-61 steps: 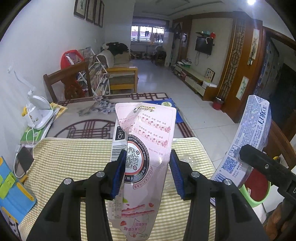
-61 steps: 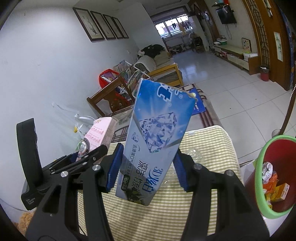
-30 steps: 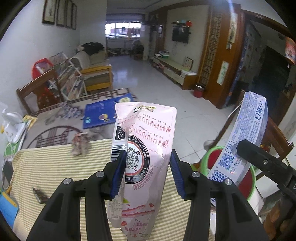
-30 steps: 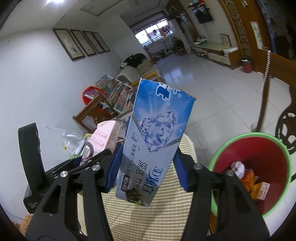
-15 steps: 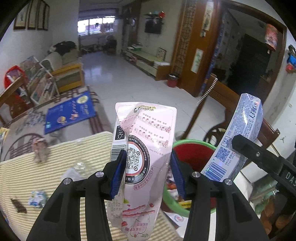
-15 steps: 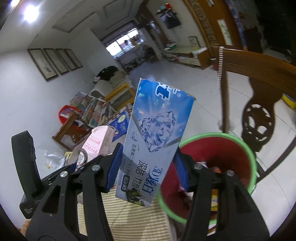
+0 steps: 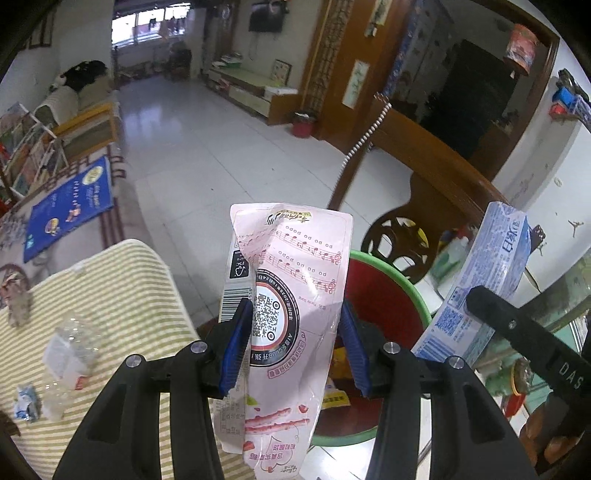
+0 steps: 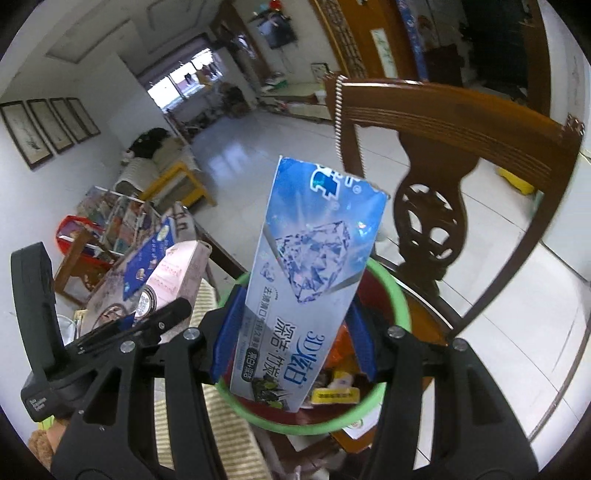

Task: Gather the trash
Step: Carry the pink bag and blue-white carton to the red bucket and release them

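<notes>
the table (image 7: pixel 122 295) has a yellow-and-white striped cloth over it. at about 9 o'clock in the left wrist view there's a crushed clear plastic bottle (image 7: pixel 68 354), a small crumpled blue-white wrapper (image 7: pixel 26 402) near 8 (pretty blurry), and a brownish crumpled scrap (image 7: pixel 16 299) further back at the edge.

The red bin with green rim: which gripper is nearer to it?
Right. The right gripper holds the blue box over the bin; the left gripper is beside its rim.

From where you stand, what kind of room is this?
Most likely a home's living and dining room: a wall-mounted television, a sofa, a carved wooden chair, and a table under a striped cloth.
</notes>
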A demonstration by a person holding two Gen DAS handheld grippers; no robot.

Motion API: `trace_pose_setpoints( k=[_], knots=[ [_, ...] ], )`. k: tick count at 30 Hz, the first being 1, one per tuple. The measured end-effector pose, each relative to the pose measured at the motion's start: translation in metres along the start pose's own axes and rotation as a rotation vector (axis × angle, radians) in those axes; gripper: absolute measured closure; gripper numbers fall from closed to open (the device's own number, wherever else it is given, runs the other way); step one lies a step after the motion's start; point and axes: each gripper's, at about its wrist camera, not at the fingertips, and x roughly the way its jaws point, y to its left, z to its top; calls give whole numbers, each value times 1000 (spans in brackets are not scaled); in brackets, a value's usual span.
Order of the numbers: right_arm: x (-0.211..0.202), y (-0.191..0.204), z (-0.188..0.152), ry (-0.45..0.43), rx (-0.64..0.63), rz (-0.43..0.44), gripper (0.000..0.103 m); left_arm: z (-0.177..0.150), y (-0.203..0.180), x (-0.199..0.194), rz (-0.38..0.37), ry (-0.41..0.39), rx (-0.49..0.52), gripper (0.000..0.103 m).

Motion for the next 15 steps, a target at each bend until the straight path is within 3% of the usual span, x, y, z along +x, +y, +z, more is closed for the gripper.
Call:
trace_pose_setpoints(
  k=[5,6,7,8,15],
  knots=[
    [0,-4,-3,14,4,-19,50,-1,-7,8,-14,23,20,56],
    [1,-3,-3,21,3,-21,46,-1,-7,8,-17,27,21,49],
    [3,-1,-3,27,7,-24,32,-1,-6,7,-15,26,21,42],
    [2,0,-3,20,15,-25,26,-1,-4,4,-11,17,19,34],
    [2,29,-5,17,-22,12,25,-4,22,-18,15,-30,-13,33]
  ],
)
